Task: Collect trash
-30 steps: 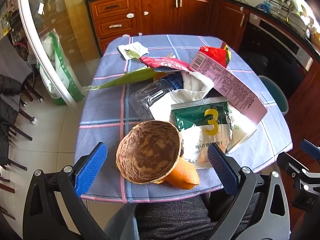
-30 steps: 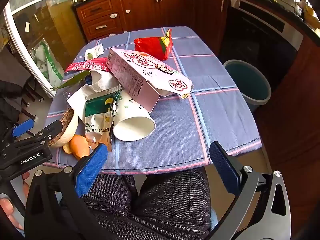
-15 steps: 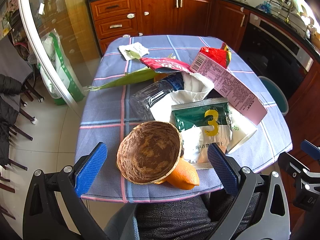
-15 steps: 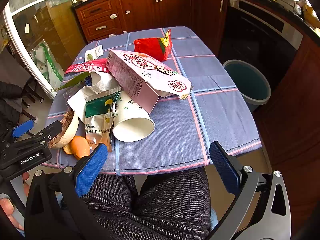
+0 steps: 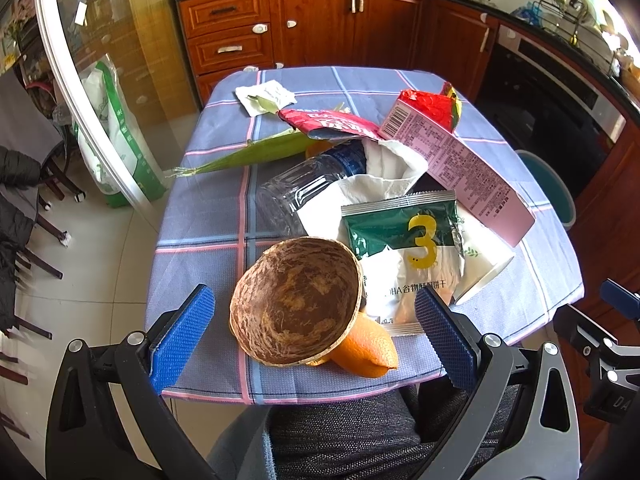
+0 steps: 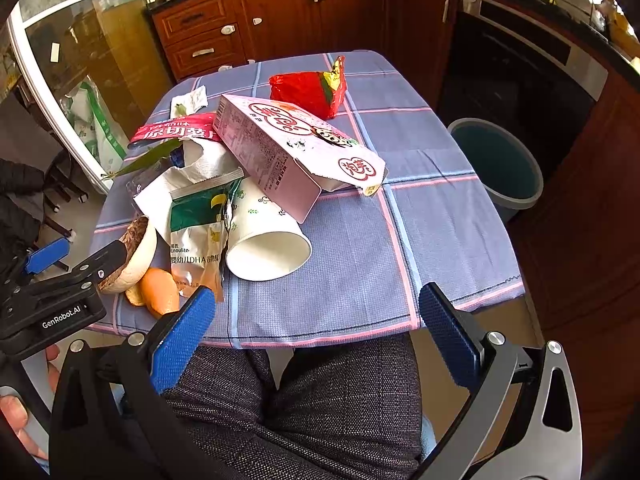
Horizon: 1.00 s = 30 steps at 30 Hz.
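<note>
Trash is heaped on the table [image 6: 440, 240], bin [image 6: 496, 164] on the floor beside it. Pulling the pink carton [image 6: 296, 148] could roll the paper cup [image 6: 268, 240] off. Left gripper [image 5: 316, 340] and right gripper [image 6: 316, 340] are both spread wide, empty.

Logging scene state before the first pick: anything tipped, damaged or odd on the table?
Yes. The paper cup lies on its side, mouth toward the table's near edge. The pink carton has its end flap torn open. The clear plastic bottle also lies flat under tissue. No visible spill.
</note>
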Tool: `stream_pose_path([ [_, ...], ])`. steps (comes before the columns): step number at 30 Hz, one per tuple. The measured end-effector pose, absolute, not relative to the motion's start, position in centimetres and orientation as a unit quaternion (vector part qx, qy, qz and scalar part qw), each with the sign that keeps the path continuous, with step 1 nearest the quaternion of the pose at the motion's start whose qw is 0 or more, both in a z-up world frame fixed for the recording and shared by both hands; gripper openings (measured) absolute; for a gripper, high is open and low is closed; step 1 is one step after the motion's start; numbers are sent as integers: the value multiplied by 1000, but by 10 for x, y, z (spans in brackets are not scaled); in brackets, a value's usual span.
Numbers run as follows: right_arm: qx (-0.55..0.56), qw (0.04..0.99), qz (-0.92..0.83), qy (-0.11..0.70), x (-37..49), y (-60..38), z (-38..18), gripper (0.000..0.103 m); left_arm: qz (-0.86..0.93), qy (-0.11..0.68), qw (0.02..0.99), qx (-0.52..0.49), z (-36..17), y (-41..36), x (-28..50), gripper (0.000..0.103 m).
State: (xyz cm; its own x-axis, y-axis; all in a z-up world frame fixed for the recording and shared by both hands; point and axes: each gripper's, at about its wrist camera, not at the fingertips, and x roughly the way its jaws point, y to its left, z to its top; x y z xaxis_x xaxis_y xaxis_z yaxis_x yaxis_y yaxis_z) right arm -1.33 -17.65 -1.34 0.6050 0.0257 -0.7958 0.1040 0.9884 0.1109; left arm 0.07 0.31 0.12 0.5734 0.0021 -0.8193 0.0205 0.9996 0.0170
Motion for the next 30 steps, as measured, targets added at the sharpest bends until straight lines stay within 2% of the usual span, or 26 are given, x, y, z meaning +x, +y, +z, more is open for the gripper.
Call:
stream_pose_path([
  [30,68,891,-19,449,-12,-174,-16,98,-8,467,884,8,-7,3,1,100],
])
